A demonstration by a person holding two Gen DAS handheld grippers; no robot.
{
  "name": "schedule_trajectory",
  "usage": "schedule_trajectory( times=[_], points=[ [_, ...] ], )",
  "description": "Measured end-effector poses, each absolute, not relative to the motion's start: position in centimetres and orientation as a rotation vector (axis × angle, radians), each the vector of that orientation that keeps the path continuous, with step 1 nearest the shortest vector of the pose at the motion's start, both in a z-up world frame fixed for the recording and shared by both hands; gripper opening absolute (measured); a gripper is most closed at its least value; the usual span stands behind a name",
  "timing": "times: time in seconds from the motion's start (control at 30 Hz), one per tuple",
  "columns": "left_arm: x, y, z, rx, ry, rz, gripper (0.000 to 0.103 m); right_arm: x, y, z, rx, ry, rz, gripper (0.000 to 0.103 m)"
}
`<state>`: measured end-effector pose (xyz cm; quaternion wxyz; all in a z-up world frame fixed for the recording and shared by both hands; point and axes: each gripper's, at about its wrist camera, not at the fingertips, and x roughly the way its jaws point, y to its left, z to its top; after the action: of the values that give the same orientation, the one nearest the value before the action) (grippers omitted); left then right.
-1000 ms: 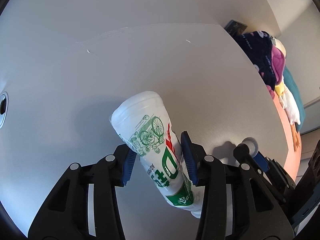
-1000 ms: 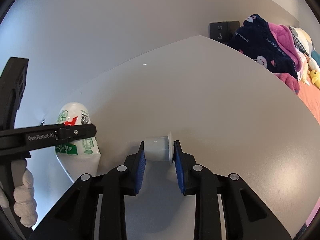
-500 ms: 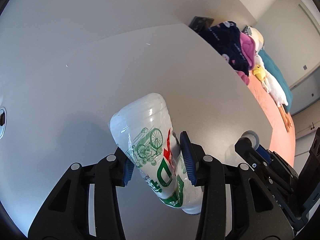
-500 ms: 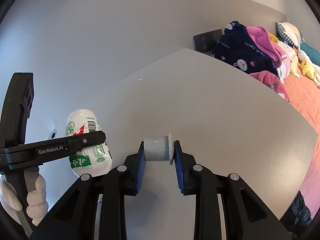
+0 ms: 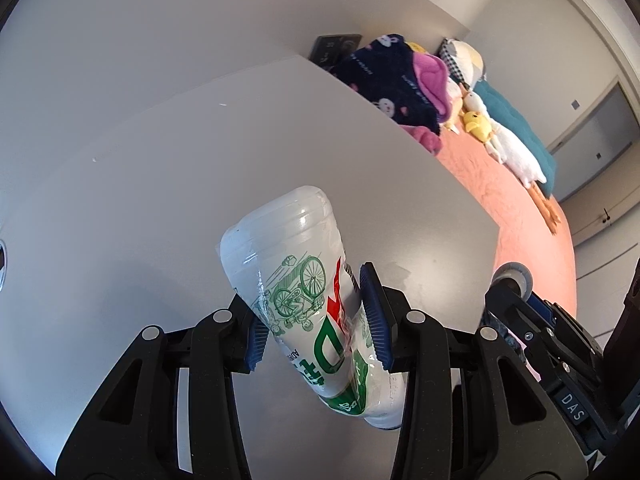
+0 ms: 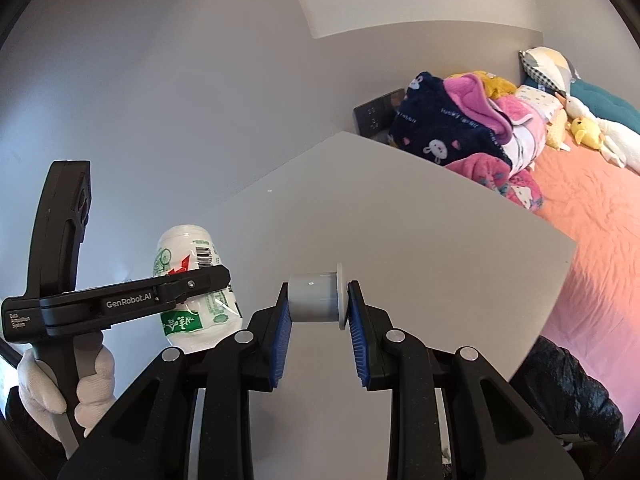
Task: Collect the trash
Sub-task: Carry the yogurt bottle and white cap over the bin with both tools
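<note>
My left gripper (image 5: 316, 320) is shut on a white plastic bottle (image 5: 296, 276) with green and red print, held tilted above the grey table (image 5: 200, 184). The bottle also shows in the right wrist view (image 6: 188, 280), behind the left gripper's black body (image 6: 120, 304). My right gripper (image 6: 316, 312) is shut on a small grey cap-like cylinder (image 6: 314, 298) with a flange on its right end, held above the table (image 6: 420, 248). The right gripper and its cylinder (image 5: 514, 276) show at the right edge of the left wrist view.
A bed with an orange sheet (image 6: 592, 216) lies right of the table, with piled dark blue and pink clothes (image 6: 452, 136) and plush toys (image 6: 588, 132). A black bag (image 6: 560, 392) sits low at the table's right edge. A dark wall panel (image 6: 376, 116) sits behind the table corner.
Both grippers have risen and turned right with their loads; the table has dropped lower in view and more of the bed shows. Both grips are unchanged.
</note>
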<state>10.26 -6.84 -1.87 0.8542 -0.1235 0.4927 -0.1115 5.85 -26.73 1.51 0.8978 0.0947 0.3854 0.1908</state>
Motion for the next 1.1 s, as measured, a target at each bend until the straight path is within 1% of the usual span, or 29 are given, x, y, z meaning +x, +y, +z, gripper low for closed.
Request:
schedule_trajectory(
  times=[0.37,1.1],
  points=[
    [9.4,-11.2,-0.8,-0.212,1.028,-0.33,0.041,2.7,-31.0,3.0,0.228,0.756,0.328,0.029],
    [7.8,-20.5,0.0,-0.103,1.029,-0.542,0.041,-3.9,-39.2,4.2,0.3,0.688,0.138,0.029]
  ],
)
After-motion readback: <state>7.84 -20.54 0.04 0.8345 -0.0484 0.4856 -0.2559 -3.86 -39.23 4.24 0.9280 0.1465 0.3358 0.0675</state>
